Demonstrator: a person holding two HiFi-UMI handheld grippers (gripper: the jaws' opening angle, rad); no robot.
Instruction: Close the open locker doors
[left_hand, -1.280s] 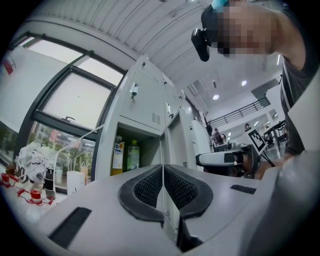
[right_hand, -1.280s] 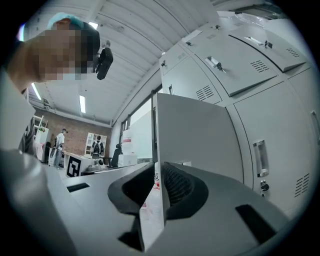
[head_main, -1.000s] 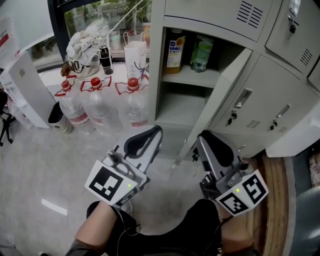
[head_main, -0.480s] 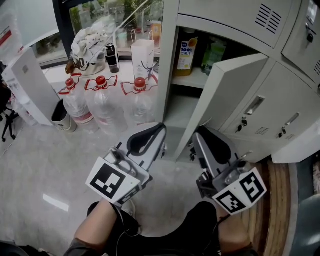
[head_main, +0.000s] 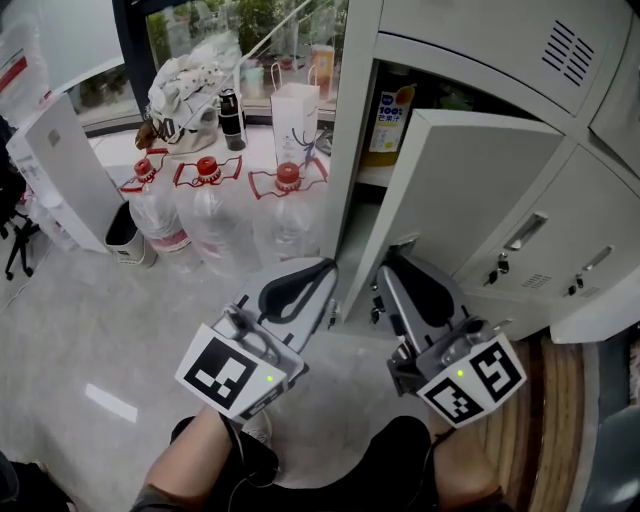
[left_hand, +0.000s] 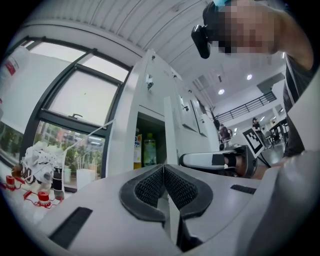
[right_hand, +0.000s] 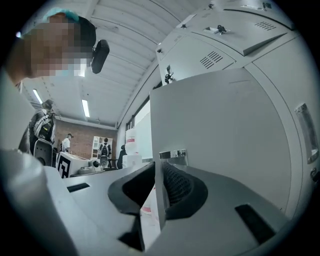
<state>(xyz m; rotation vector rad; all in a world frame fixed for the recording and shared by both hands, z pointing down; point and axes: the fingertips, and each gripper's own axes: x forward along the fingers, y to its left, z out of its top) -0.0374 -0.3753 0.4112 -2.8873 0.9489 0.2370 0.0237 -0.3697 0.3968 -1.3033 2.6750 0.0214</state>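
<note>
Three red-capped water jugs (head_main: 213, 222) beside paper bag (head_main: 296, 115)

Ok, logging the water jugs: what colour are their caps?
Red caps, best seen in the head view.

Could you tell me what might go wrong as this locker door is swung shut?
1. The right claw seems clamped on the locker door edge, so it could get pinched against the locker frame.
2. The juice carton appears to stand far forward and might block the door.
</note>
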